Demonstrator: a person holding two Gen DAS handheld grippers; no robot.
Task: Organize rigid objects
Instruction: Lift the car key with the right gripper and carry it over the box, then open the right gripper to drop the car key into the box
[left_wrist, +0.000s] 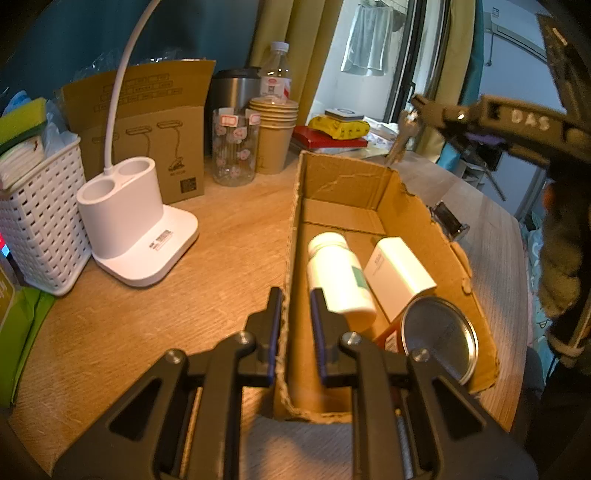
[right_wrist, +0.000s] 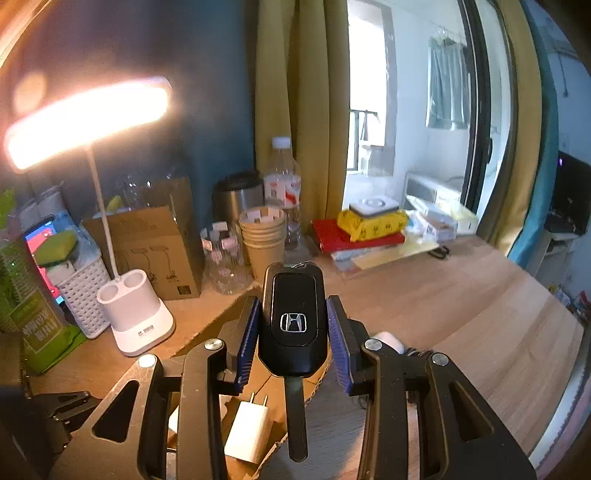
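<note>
An open cardboard box (left_wrist: 340, 177) lies on the wooden table. Inside it are a white pill bottle (left_wrist: 338, 273), a white carton (left_wrist: 399, 273) and a metal tin (left_wrist: 439, 332). My left gripper (left_wrist: 297, 295) straddles the box's left wall, jaws closed on it. My right gripper (right_wrist: 291, 317) is shut on a black Honda car key (right_wrist: 293, 317), held above the box's edge (right_wrist: 273, 391). A white charger plug (right_wrist: 249, 428) lies in the box below. In the left wrist view the right gripper (left_wrist: 413, 107) hangs over the box's far end with keys (left_wrist: 402, 136) dangling.
A white lamp base (left_wrist: 136, 221), a white basket (left_wrist: 40, 221), a brown carton (left_wrist: 147, 129), a glass jar (left_wrist: 232, 147), paper cups (left_wrist: 273, 133), a steel flask and a water bottle (left_wrist: 275, 70) stand at the back left. Red and yellow items (left_wrist: 336, 129) are stacked behind the box.
</note>
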